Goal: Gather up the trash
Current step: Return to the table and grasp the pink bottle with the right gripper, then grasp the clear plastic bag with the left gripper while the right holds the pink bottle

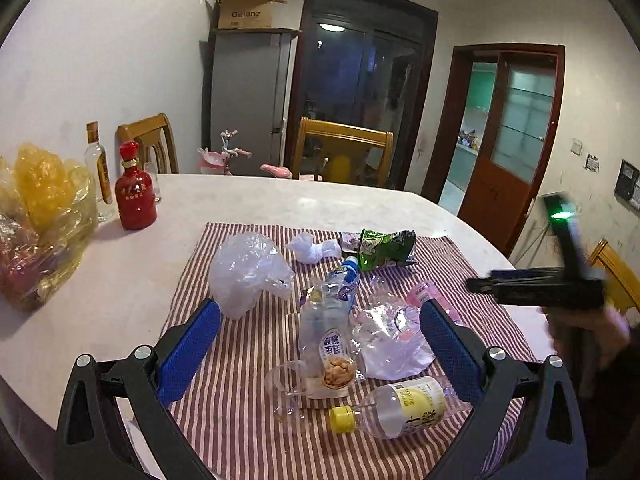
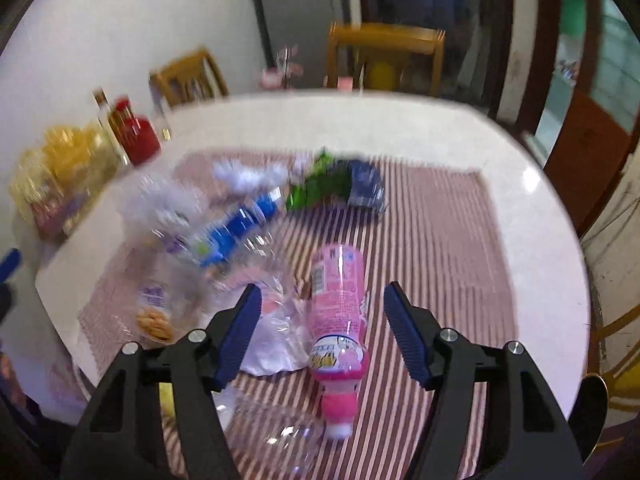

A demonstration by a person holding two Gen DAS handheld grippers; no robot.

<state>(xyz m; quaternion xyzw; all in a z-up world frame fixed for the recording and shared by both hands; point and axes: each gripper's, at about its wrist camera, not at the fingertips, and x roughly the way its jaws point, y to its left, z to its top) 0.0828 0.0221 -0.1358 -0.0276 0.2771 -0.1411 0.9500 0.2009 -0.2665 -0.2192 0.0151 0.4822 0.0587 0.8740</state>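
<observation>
Right gripper (image 2: 322,324): your jaws spread wide, empty. Pink bottle (image 2: 338,312): lying on the striped cloth (image 2: 440,240) between the blue pads, long axis running away from you, cap nearest. Left gripper (image 1: 320,342): open, farther off.

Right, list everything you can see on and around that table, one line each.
Striped cloth: 1, red and white, on the table.
Yellow-capped bottle: 1, clear, lying at the cloth's near edge.
Pink bottle: 1, lying between the right gripper's fingers, not gripped.
Blue-label bottle: 1, clear, lying mid-cloth.
Nut wrapper: 1, clear, mid-cloth.
Clear plastic bags: 2, one left, one right of the wrapper.
Green snack bag: 1, far side of cloth.
White wad: 1, far side.
Red bottle: 1, upright, table's left.
Yellow bag: 1, far left.
Chairs: 2 behind the table.
Left gripper: open.
Right gripper: open.
</observation>
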